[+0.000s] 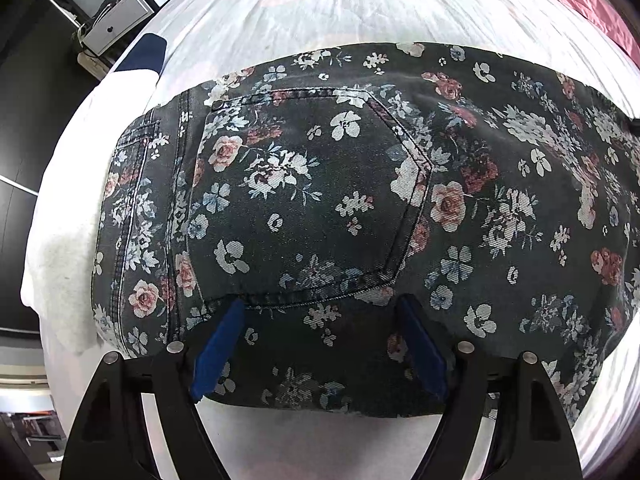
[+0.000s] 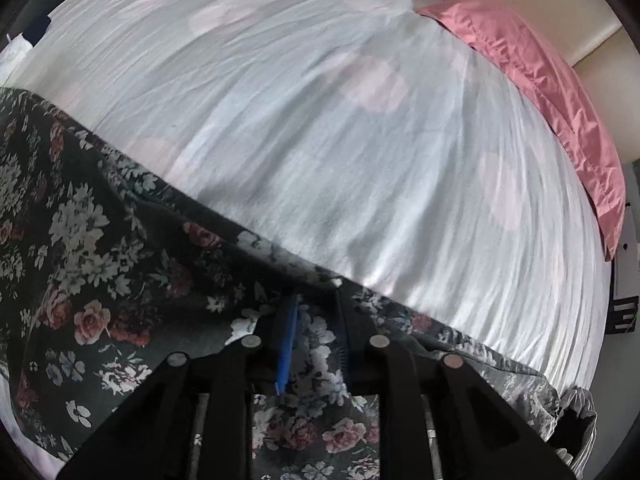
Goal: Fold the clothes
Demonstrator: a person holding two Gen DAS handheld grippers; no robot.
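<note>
Dark floral denim trousers [image 1: 320,184] lie flat on the white bed sheet [image 1: 320,8], back pocket [image 1: 304,200] facing up and waistband to the left. My left gripper [image 1: 320,304] hovers over their near edge, its jaws wide apart, blue pads [image 1: 218,348] on either side of bare cloth and nothing pinched. In the right wrist view the same trousers [image 2: 100,280] run diagonally across the lower left. My right gripper [image 2: 316,304] sits low at their far edge. Its jaws stand narrowly apart with floral cloth showing in the gap, and the pads do not seem to press on it.
A white garment with a navy patch [image 1: 144,56] lies at the bed's left edge. A pink pillow [image 2: 540,80] lies at the far right by the headboard. A white cabinet [image 1: 116,24] stands beyond the bed's left corner. White sheet [image 2: 360,140] stretches beyond the trousers.
</note>
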